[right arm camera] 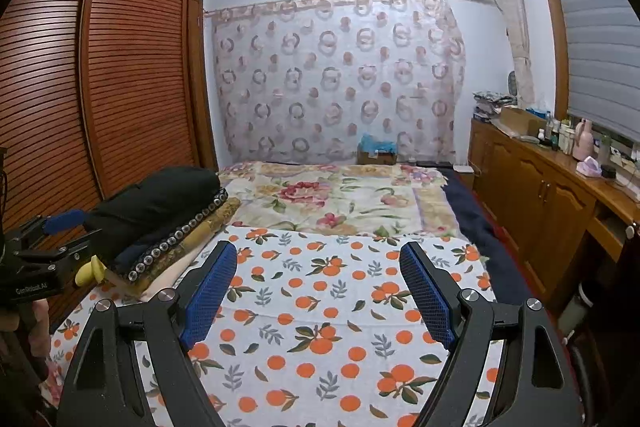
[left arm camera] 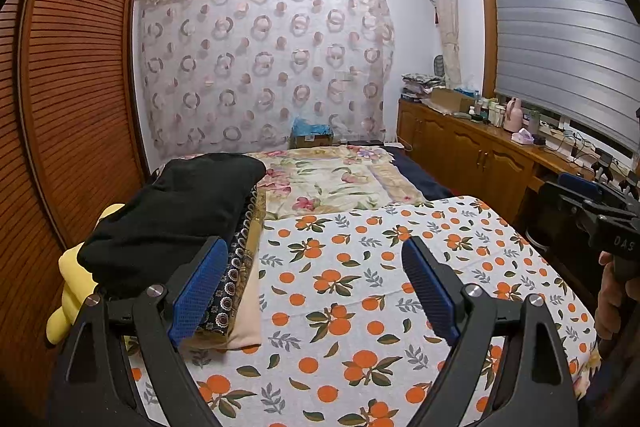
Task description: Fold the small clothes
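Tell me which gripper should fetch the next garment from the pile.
Left. The left gripper hangs open right beside the clothes pile; the right gripper, also open, sits farther across the orange-print cloth.

Left gripper (left arm camera: 314, 279) gapes empty above orange-print cloth (left arm camera: 360, 307).

Ahead of the left tool (left arm camera: 315, 279) and the right tool (right arm camera: 318, 283), both with jaws wide and nothing between them, the orange-print cloth (left arm camera: 360, 267) on the bed lies flat and bare, leaving open passage forward to the floral blanket (left arm camera: 328, 179). To the left tool's left, a stack of folded clothes (left arm camera: 172, 215) topped by a black garment rises as a barrier, just beside its left finger. Beyond the stack the slatted wardrobe (left arm camera: 76, 87) closes that side. Right of the right tool, the wooden cabinet (right arm camera: 536, 187) runs along the bed, with a narrow gap between.
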`<state>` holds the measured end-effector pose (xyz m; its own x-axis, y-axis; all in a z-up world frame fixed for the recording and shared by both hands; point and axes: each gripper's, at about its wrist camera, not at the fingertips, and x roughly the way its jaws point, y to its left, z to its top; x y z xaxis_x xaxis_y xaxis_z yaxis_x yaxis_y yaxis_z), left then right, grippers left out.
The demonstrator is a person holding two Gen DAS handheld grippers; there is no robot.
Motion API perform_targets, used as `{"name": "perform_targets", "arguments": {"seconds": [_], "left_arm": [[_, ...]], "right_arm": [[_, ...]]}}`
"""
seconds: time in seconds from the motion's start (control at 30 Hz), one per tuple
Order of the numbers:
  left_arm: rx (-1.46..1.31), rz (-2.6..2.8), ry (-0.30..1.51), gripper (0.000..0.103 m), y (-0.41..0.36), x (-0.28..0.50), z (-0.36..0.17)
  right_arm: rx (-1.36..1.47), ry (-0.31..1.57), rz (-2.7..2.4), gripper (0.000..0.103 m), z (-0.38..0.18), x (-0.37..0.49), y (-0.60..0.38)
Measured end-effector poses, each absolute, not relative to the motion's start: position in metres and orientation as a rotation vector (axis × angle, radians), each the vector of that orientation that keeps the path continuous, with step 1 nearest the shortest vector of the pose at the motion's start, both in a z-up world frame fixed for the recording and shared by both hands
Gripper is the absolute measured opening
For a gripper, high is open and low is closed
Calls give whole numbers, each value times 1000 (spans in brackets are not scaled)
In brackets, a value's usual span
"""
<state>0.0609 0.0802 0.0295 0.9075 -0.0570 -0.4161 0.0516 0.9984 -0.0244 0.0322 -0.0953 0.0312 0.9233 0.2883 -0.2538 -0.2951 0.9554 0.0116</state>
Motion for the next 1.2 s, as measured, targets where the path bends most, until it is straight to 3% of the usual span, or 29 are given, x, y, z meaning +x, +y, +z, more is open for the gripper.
{"name": "perform_targets", "arguments": {"seconds": [1.2], "left_arm": [[-21,-43,425,89,84,58,33]], "right_arm": [[-27,245,294,85,27,45,-111]]}}
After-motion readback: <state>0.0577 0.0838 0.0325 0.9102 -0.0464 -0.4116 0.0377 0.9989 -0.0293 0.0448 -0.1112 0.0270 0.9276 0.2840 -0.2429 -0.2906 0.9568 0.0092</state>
